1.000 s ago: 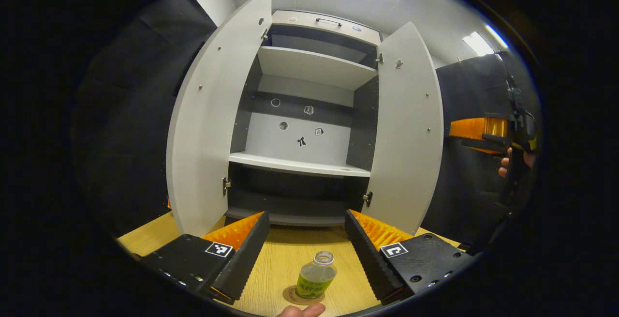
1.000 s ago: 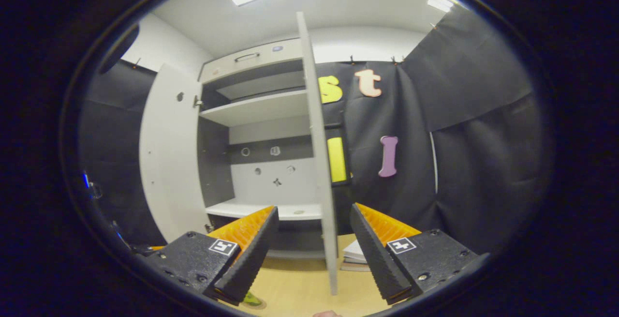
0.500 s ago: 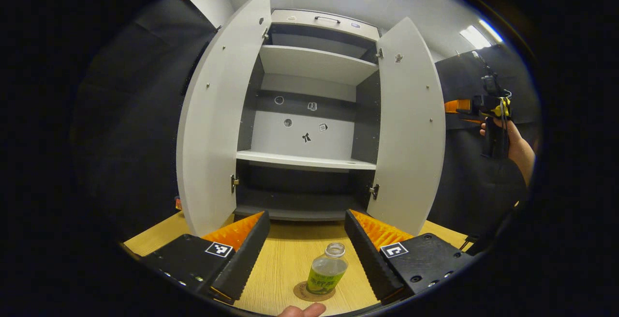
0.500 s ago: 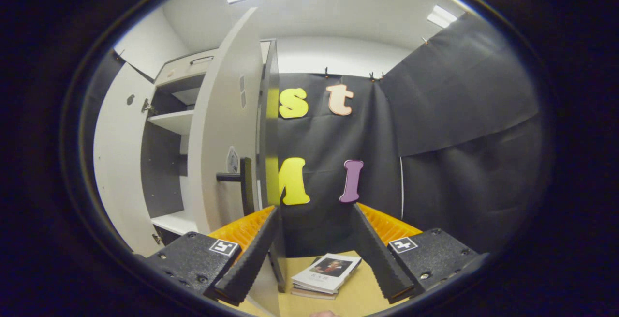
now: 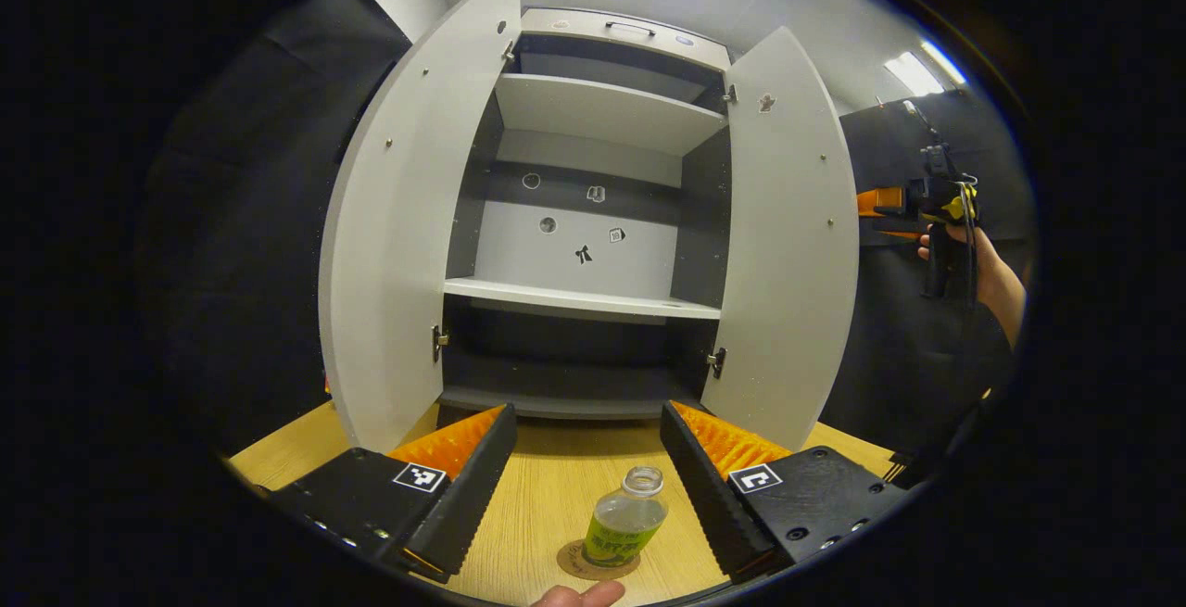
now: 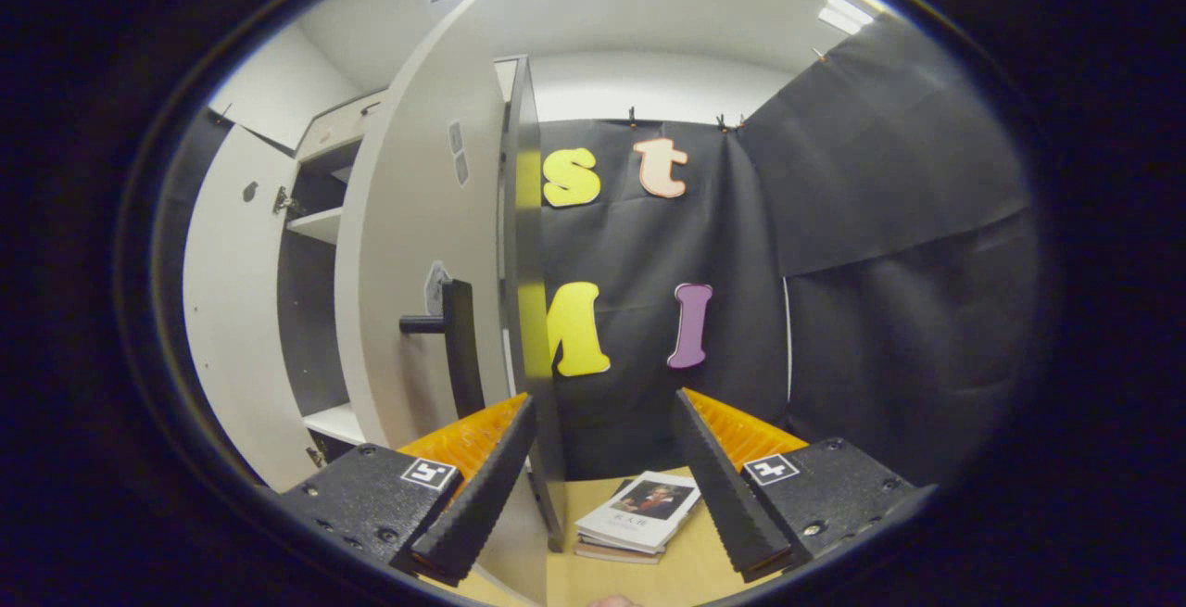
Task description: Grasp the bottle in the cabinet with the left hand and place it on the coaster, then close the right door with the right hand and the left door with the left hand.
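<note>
wooden table [image 5: 537,505], coaster [image 5: 598,562], cabinet [image 5: 584,218], books [image 6: 635,525]

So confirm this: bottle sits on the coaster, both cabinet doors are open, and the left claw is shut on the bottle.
Not quite. In the left gripper view the left claw is open, apart from the bottle on the coaster. Both the left door and right door are open.

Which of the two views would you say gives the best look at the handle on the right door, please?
The right gripper view shows it best: the dark handle juts from the outer face of the right door, near its free edge. The left gripper view faces that door's inner side, so there the door itself hides the handle.
</note>
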Available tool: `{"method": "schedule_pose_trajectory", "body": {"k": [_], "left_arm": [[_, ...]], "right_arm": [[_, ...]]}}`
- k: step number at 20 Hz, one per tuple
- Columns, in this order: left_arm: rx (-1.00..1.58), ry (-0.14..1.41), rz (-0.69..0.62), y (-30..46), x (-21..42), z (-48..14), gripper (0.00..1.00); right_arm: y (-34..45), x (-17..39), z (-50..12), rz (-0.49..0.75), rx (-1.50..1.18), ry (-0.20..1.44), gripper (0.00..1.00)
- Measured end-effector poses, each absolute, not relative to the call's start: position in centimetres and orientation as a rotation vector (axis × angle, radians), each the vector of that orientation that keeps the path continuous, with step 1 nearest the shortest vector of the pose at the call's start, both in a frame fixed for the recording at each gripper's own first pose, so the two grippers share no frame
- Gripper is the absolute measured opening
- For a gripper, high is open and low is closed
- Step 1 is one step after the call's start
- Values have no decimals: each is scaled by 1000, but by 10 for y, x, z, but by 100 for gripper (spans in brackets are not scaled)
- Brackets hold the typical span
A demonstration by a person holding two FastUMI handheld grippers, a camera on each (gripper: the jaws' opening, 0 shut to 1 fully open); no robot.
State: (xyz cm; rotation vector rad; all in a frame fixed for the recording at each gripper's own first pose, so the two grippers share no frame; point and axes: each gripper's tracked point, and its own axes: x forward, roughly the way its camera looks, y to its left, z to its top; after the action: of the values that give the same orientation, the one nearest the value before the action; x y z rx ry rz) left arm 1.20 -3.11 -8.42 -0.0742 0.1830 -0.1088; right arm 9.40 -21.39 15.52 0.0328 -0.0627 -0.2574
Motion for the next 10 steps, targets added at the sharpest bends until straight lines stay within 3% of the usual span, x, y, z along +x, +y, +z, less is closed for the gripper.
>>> {"method": "schedule_pose_trajectory", "body": {"k": [8, 10], "left_arm": [[-66, 181, -99, -26, 17, -83, 95], [-64, 171, -91, -21, 18, -79, 95]], "right_arm": [[-160, 103, 154, -138, -46, -68, 98], [-138, 113, 150, -77, -47, -57, 93]]}}
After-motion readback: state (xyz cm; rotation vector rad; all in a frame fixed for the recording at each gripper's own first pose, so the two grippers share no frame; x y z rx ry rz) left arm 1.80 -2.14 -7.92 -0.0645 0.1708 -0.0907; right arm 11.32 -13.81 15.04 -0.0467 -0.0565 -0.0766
